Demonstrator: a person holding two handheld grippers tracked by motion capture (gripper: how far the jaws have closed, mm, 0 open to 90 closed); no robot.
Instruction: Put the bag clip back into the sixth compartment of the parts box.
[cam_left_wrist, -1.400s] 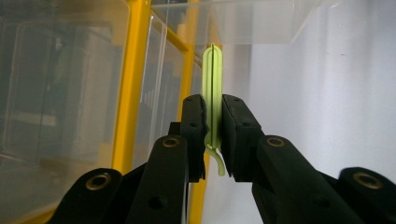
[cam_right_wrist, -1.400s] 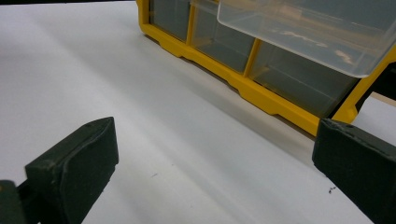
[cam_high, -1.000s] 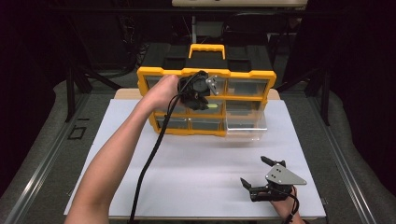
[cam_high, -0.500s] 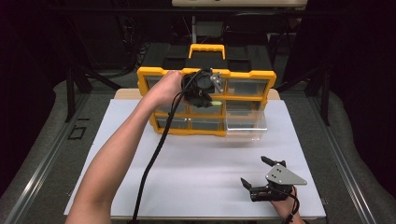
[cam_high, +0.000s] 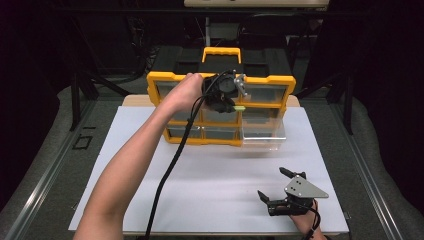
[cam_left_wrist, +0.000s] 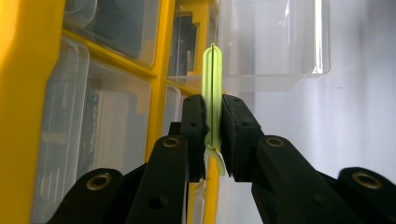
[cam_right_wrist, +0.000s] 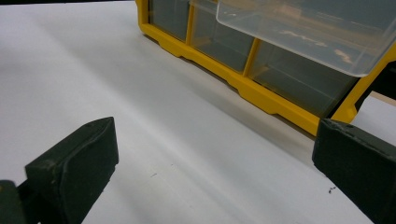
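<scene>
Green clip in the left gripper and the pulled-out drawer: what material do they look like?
Green clip: looks like thin translucent plastic, since light glows through it; smooth finish. It is pinched between the left gripper pads. Drawer: clear, glossy plastic, probably rigid; the white table shows through its walls.

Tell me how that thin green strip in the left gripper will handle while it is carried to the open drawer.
The green strip looks thin and translucent, so it is probably very light and somewhat bendy. The left gripper clamps only its lower part, so the free upper end may wobble. Its curled tail below the pads suggests soft plastic; its smooth surface might slip if the grip loosens near the clear drawer.
</scene>
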